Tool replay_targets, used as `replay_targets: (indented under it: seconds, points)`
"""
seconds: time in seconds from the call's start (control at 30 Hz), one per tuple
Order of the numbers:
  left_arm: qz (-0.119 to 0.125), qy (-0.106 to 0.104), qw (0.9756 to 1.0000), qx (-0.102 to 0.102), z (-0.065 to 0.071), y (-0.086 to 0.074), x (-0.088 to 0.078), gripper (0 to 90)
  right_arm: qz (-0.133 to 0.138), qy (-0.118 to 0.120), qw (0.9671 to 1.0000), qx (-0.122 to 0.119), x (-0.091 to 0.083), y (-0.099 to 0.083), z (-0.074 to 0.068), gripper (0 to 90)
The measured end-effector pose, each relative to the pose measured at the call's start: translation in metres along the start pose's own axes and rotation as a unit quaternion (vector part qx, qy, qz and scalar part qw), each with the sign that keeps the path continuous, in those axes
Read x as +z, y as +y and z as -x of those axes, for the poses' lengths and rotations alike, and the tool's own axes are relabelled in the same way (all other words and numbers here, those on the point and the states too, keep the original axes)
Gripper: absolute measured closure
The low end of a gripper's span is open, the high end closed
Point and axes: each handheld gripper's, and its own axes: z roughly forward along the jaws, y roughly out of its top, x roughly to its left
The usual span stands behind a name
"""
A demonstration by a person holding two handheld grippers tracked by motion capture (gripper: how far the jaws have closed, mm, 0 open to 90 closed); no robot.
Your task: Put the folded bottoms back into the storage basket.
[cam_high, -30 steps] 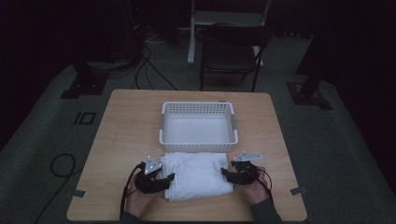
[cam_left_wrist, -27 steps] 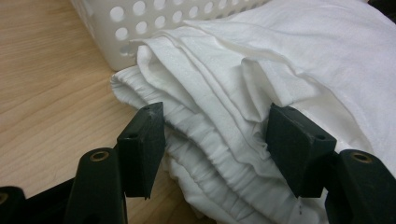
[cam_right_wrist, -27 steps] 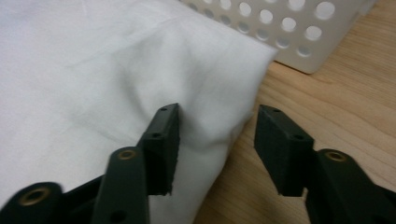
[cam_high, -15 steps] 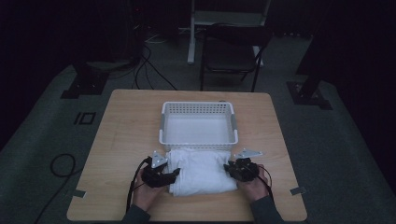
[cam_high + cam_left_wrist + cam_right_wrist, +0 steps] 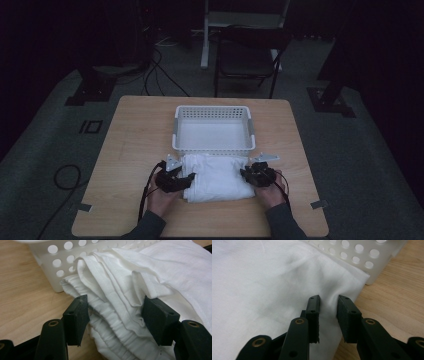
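Note:
A folded white cloth (image 5: 217, 177) lies on the wooden table (image 5: 132, 150), just in front of a white perforated basket (image 5: 212, 146). My left gripper (image 5: 190, 179) is at the cloth's left end. In the left gripper view its jaws (image 5: 115, 315) stand open around the bunched, layered edge of the cloth (image 5: 117, 285), with folds lying between the pads. My right gripper (image 5: 245, 174) is at the cloth's right end. In the right gripper view it (image 5: 328, 312) is shut, pinching a ridge of the cloth (image 5: 262, 290) close to its corner.
The basket (image 5: 57, 255) touches the cloth's far edge and holds nothing; its holed wall (image 5: 362, 255) shows close behind both grippers. Bare wood lies left, right and in front of the cloth. Beyond the table stand a dark chair (image 5: 247, 55) and floor cables.
My left gripper has slid right, into the cloth's left edge. My right gripper has stayed at the right end of the cloth.

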Motion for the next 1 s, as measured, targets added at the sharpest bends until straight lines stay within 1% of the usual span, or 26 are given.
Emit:
replay_targets:
  seconds: [0.1, 0.17, 0.23, 0.3, 0.43, 0.57, 0.6, 0.67, 0.73, 0.77, 0.83, 0.87, 0.93, 0.97, 1.0]
  points:
    - [0.002, 0.002, 1.0000, -0.008, -0.003, 0.003, 0.003, 37.5, 0.000, -0.002, 1.0000, 0.001, 0.001, 0.001, 0.001, 69.8]
    - [0.003, -0.001, 0.9999, -0.012, -0.005, 0.005, 0.002, 37.2, 0.001, -0.005, 1.0000, 0.002, 0.001, 0.001, 0.001, 66.9]
    - [0.009, 0.004, 0.9998, -0.017, -0.005, 0.009, -0.002, 34.0, 0.002, -0.009, 1.0000, 0.002, 0.000, 0.000, 0.002, 63.2]
    - [0.017, 0.007, 0.9996, -0.023, -0.005, 0.013, -0.006, 27.4, 0.003, -0.012, 0.9999, 0.007, 0.000, 0.000, 0.003, 59.2]
    - [0.038, -0.007, 0.9987, -0.033, -0.002, 0.024, -0.013, 19.3, 0.005, -0.017, 0.9997, 0.018, -0.002, -0.001, 0.005, 52.8]
    - [0.046, -0.032, 0.9975, -0.042, 0.003, 0.031, -0.016, 14.4, 0.006, -0.021, 0.9995, 0.022, -0.002, -0.002, 0.005, 50.1]
    - [0.047, -0.037, 0.9974, -0.041, 0.005, 0.032, -0.016, 14.4, 0.006, -0.021, 0.9995, 0.022, -0.002, -0.002, 0.005, 49.7]
    - [0.043, -0.036, 0.9978, -0.037, 0.009, 0.031, -0.013, 12.5, 0.006, -0.021, 0.9995, 0.022, -0.003, -0.003, 0.005, 49.3]
    - [0.032, -0.028, 0.9985, -0.035, 0.011, 0.028, -0.007, 10.2, 0.006, -0.022, 0.9995, 0.021, -0.003, -0.003, 0.005, 48.5]
    - [0.026, -0.022, 0.9988, -0.034, 0.010, 0.026, -0.004, 9.8, 0.006, -0.022, 0.9995, 0.022, -0.004, -0.003, 0.005, 48.1]
    - [0.014, -0.017, 0.9989, -0.041, 0.008, 0.022, 0.002, 9.5, 0.008, -0.022, 0.9995, 0.022, -0.005, -0.003, 0.005, 47.1]
    - [0.008, -0.011, 0.9990, -0.042, 0.006, 0.019, 0.005, 9.5, 0.009, -0.022, 0.9995, 0.021, -0.006, -0.004, 0.005, 46.4]
    - [-0.007, -0.004, 0.9993, -0.036, 0.005, 0.014, 0.012, 8.4, 0.011, -0.022, 0.9994, 0.024, -0.008, -0.004, 0.005, 44.1]
    - [-0.011, -0.002, 0.9995, -0.031, 0.004, 0.011, 0.014, 7.0, 0.013, -0.022, 0.9994, 0.024, -0.009, -0.004, 0.005, 42.4]
    - [-0.013, -0.001, 0.9995, -0.029, 0.003, 0.009, 0.017, 6.4, 0.015, -0.022, 0.9993, 0.025, -0.011, -0.003, 0.005, 40.4]
